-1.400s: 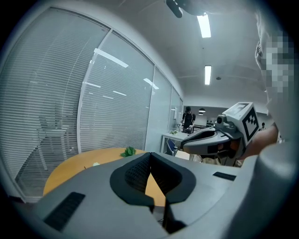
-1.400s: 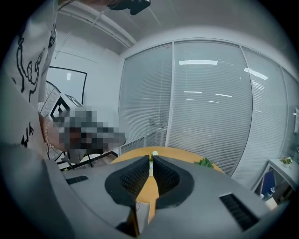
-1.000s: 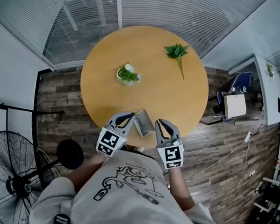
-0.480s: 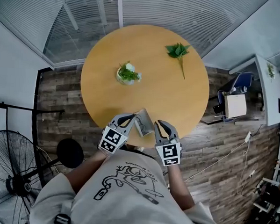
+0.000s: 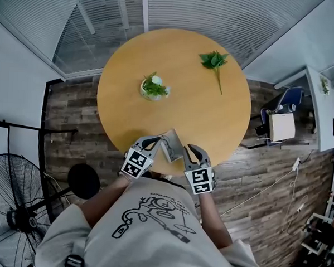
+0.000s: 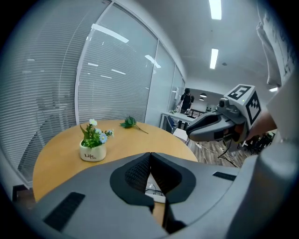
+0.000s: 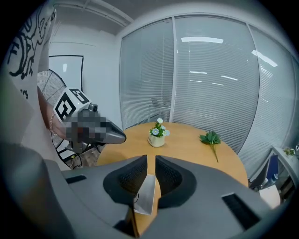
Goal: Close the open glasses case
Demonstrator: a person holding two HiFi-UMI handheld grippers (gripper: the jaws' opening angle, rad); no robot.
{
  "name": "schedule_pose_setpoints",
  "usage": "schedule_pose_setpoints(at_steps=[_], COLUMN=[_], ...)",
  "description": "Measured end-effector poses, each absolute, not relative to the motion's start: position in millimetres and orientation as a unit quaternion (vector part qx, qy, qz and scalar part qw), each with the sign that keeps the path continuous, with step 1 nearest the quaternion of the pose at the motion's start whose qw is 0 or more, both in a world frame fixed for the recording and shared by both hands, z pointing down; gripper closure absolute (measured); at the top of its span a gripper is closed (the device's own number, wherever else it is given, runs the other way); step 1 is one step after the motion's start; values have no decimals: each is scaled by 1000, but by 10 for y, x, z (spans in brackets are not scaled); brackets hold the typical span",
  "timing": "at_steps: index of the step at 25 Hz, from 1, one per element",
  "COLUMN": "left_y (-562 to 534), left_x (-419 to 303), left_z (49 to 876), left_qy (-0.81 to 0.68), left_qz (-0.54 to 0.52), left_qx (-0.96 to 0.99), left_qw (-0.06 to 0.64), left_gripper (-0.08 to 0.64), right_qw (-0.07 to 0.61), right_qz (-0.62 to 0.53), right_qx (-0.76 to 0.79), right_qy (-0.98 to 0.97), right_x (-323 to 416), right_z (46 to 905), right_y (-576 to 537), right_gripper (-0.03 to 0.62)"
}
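Glasses case (image 5: 172, 146) lies open at the near edge of the round table (image 5: 174, 97) in the head view, between left gripper (image 5: 153, 140) and right gripper (image 5: 189, 149). Left gripper view: jaws pressed together, holding nothing. Right gripper view: jaws a slit apart, case just beyond them.

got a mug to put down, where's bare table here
Bare: the table between flower pot and leafy sprig, and its wide middle. Crowded: the near edge, with glasses case, left gripper and right gripper.
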State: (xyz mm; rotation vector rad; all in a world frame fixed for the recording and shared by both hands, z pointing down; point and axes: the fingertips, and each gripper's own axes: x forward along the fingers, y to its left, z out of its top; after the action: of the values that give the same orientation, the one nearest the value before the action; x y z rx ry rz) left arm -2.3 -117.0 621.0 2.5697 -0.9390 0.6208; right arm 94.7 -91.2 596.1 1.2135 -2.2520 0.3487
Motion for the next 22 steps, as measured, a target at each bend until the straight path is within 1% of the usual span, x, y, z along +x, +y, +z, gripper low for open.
schedule_pose_setpoints(at_steps=[4,22], left_y=[-1148,-1012], left_x=[-52,-96], left_z=[6416,7060], left_qy=[-328,-302], left_qz=[229,287], left_qx=[895,883], left_qw=[200,215], left_gripper=[540,540], right_qw=[286,321], right_qz=[131,165], right_qx=[446,436], right_qy=[-838,-824], right_x=[954,1018], right_z=[6088,6642], right_y=[-901,-848], right_gripper=[528,523])
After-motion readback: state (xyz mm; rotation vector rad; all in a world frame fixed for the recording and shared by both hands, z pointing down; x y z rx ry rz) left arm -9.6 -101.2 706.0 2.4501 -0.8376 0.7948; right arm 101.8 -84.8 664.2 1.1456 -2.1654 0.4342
